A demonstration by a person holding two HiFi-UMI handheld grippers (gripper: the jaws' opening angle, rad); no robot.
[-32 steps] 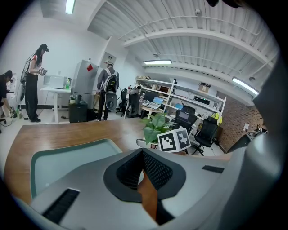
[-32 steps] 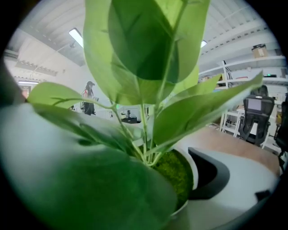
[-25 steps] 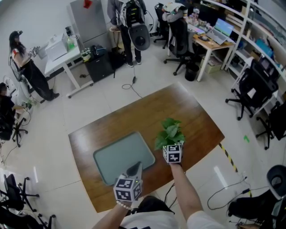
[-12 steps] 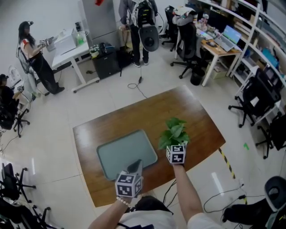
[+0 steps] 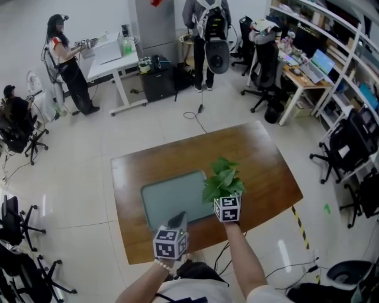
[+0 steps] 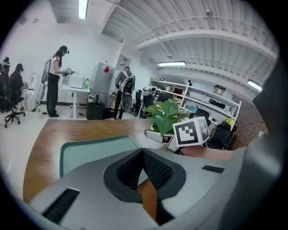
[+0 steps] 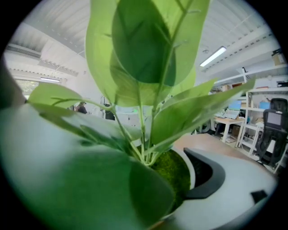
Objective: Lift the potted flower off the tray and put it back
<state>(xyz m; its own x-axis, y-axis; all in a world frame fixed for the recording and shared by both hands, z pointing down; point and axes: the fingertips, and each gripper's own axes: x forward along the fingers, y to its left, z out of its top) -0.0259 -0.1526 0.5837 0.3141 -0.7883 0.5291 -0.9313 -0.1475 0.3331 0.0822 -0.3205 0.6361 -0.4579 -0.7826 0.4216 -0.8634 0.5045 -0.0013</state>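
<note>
Slippage is your risk: your right gripper (image 5: pixel 225 198) clamps wide around the potted flower (image 5: pixel 222 177) at the three o'clock edge of the tray (image 5: pixel 166 201), where any tilt could tip it, while your left gripper (image 6: pixel 143 155) waits at six o'clock, closed and empty.

light: bright, even, ceiling strips (image 6: pixel 83 8) | edges: fisheye-bent, dark corners | focus: potted flower (image 7: pixel 144 90) near lens blurred
</note>
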